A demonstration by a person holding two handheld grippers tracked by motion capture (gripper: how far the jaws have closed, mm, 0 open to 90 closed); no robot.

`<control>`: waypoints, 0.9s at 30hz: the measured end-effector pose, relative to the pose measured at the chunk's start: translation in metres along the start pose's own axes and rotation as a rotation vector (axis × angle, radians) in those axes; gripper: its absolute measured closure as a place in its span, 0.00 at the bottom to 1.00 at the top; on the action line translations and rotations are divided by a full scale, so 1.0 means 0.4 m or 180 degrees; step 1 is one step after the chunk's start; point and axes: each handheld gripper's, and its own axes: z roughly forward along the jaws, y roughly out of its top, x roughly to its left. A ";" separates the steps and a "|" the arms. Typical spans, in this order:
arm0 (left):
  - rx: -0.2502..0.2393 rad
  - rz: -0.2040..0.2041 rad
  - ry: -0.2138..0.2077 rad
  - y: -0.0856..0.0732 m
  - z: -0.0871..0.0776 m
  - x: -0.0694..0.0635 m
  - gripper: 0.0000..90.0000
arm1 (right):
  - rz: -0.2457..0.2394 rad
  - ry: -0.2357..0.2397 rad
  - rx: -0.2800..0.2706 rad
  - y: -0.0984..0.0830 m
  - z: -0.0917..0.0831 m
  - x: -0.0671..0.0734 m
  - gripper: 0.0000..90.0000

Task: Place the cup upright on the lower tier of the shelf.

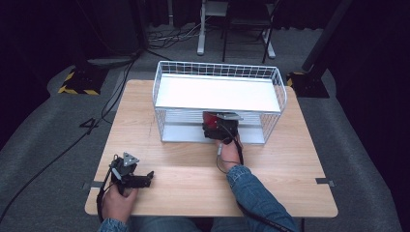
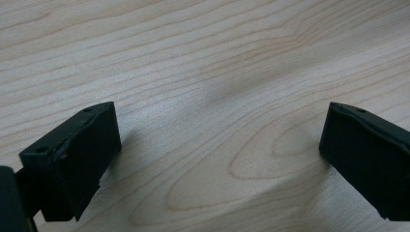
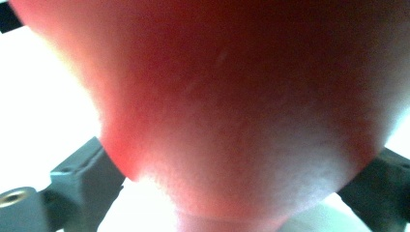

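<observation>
Item: red object (image 3: pixel 232 106), rounded, identity not clear; sits between the jaws of the right gripper (image 1: pixel 218 126) at the front of the white wire basket's (image 1: pixel 159 87) lower tier, near the desk's (image 1: pixel 193 174) middle. Jaws spread beside it; whether the pads touch it cannot be told.
Left gripper (image 2: pixel 217 159): jaws spread wide, nothing between them, resting at the desk's near left corner.
Status, judged: placement in the basket looks nearly done; release and withdrawal remain.
</observation>
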 end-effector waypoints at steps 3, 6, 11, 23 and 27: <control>0.0000 0.0000 0.0000 0.000 0.000 0.000 0.02 | -0.0038 0.0006 0.0017 -0.001 -0.006 0.001 0.01; 0.0000 0.0000 0.0000 0.000 0.000 0.000 0.02 | -0.0075 0.0053 -0.0001 -0.001 -0.022 -0.001 0.00; -0.0003 -0.0002 0.0011 0.001 0.000 0.000 0.02 | -0.0162 0.0106 -0.0001 -0.001 -0.058 -0.016 0.00; 0.0002 -0.0004 0.0011 0.003 0.002 0.001 0.02 | -0.0239 0.0258 0.0123 -0.007 -0.143 -0.044 0.00; -0.0001 -0.0004 0.0010 0.003 0.002 0.001 0.02 | -0.0277 0.0302 0.0139 -0.009 -0.175 -0.049 0.00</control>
